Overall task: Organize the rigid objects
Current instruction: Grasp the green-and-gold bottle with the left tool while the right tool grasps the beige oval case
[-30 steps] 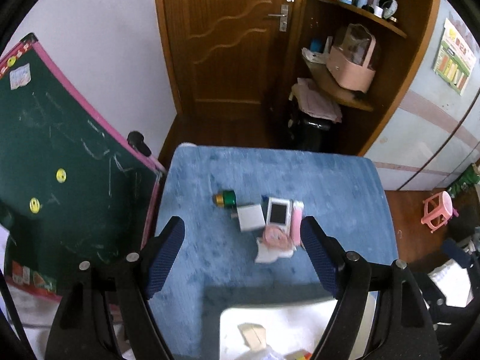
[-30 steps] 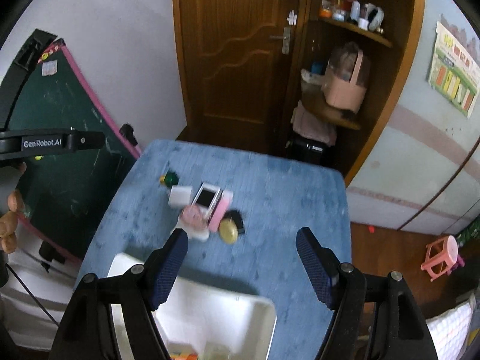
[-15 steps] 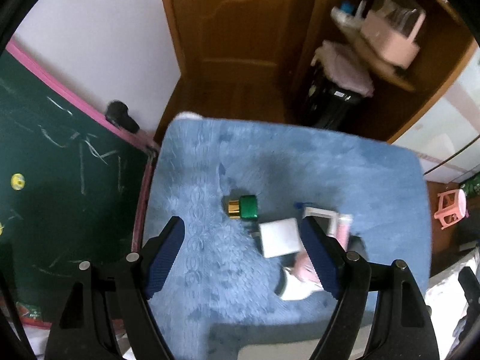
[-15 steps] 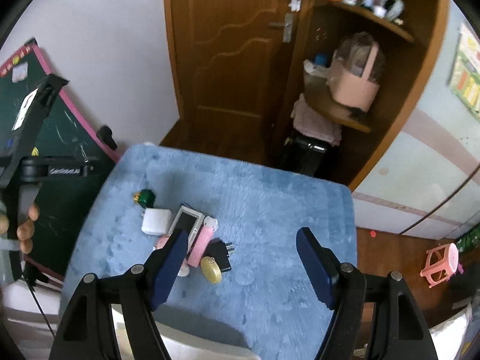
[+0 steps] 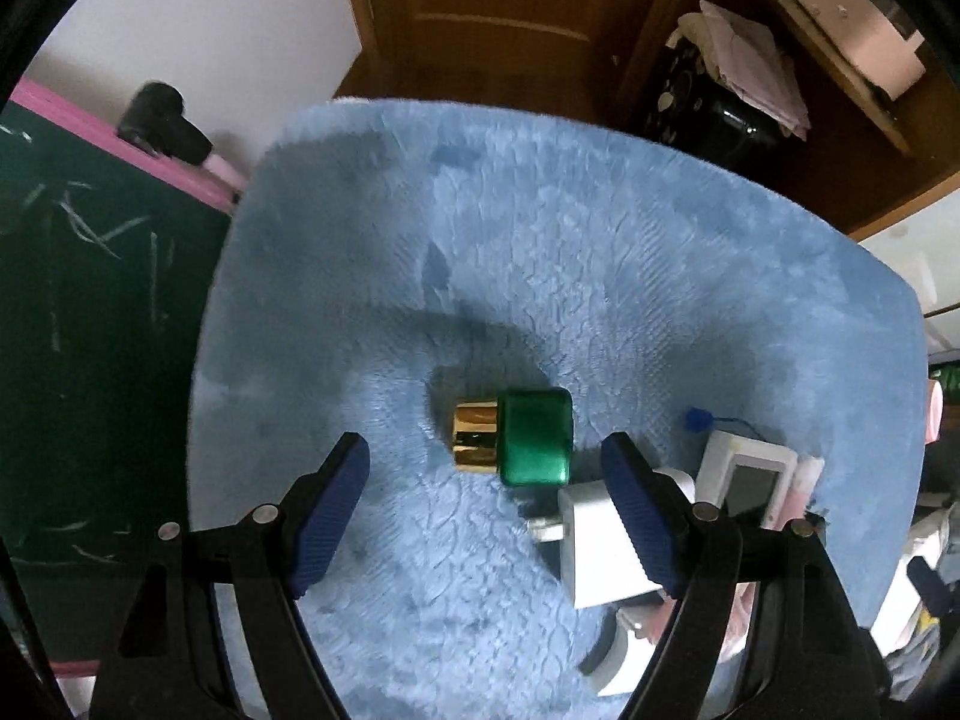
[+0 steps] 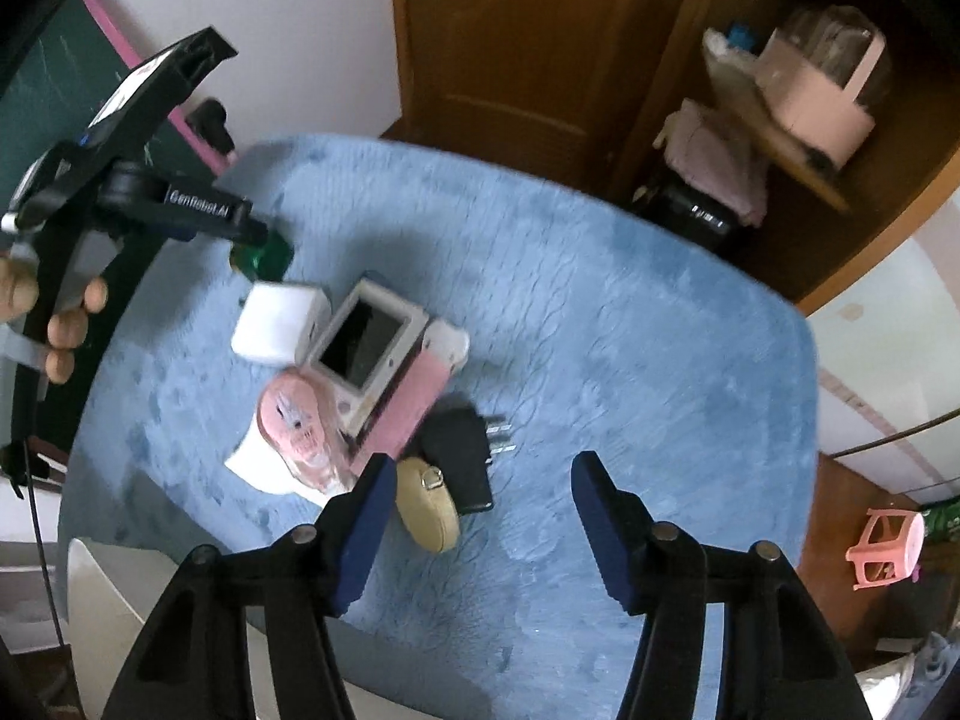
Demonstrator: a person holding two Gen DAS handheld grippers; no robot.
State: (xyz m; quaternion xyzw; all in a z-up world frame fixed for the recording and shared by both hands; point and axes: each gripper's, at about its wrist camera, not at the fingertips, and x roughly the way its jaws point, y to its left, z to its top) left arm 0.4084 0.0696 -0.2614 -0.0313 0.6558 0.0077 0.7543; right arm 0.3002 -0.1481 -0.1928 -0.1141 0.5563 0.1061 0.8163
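Observation:
A green bottle with a gold cap (image 5: 516, 444) lies on its side on the blue plush table cover (image 5: 600, 276). My left gripper (image 5: 486, 468) is open and empty, its fingers either side of the bottle, just short of it. The bottle also shows in the right wrist view (image 6: 264, 253) under the left gripper. Beside it lie a white charger (image 6: 279, 330), a white screen device (image 6: 369, 351), a pink case (image 6: 408, 408), a pink round toy (image 6: 297, 426), a black plug (image 6: 459, 456) and a beige oval object (image 6: 429, 510). My right gripper (image 6: 483, 492) is open and empty above the black plug.
A white bin (image 6: 108, 594) stands at the table's near left edge. A green chalkboard with a pink frame (image 5: 90, 300) leans at the left. A wooden door and a shelf with a pink basket (image 6: 816, 96) are behind the table. A pink stool (image 6: 885, 546) stands on the floor.
My left gripper has moved forward and down to the green bottle, which now lies between its fingers. My right gripper has come lower and closer to the pile of objects.

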